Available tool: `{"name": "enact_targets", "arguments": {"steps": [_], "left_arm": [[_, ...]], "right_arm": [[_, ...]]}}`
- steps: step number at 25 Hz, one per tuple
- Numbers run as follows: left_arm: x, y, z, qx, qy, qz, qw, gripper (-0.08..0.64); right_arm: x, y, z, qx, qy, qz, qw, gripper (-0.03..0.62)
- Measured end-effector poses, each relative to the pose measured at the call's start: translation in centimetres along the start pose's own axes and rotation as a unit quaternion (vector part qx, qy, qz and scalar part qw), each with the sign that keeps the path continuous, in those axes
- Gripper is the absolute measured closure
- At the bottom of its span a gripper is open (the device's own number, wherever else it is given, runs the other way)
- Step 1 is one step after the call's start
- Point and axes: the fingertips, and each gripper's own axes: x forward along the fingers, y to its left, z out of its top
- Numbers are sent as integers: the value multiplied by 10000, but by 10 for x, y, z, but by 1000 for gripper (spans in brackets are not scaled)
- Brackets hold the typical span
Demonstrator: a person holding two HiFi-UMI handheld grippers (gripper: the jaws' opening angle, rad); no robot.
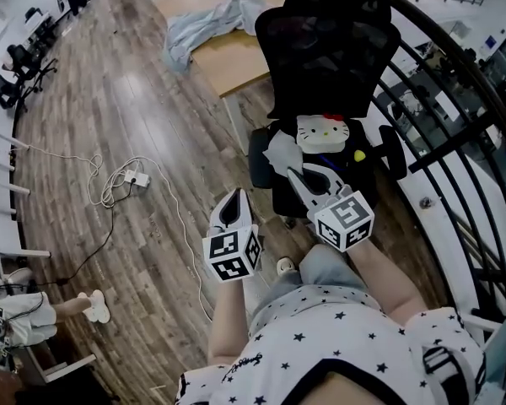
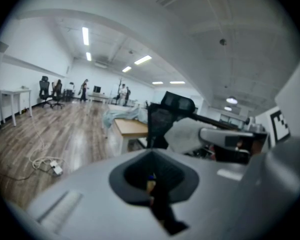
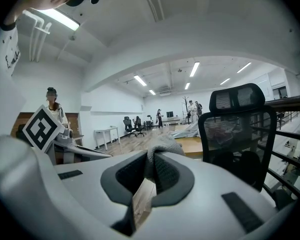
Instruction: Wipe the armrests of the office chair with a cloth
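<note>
The right gripper [image 1: 297, 175] is clenched on the cloth [image 1: 280, 152], held just in front of the chair [image 1: 329, 49], likely ready to reach 1 of its 2 armrests [image 1: 394, 152]. The left gripper [image 1: 234, 205], closed and empty, hangs farther from the chair, out of the way.

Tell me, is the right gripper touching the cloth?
Touching: the right gripper view shows the right gripper with its jaws clamped on the cloth.

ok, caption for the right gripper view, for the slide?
Right tongs shut on a grey cloth, with the black mesh chair ahead at right.
</note>
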Motion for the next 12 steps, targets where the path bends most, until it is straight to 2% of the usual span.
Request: {"name": "enact_targets", "arguments": {"steps": [12], "left_arm": [[50,11,-23,-169,358,298,9988,555]], "right_arm": [[62,-63,-30,27,434,211,9988,566]]}}
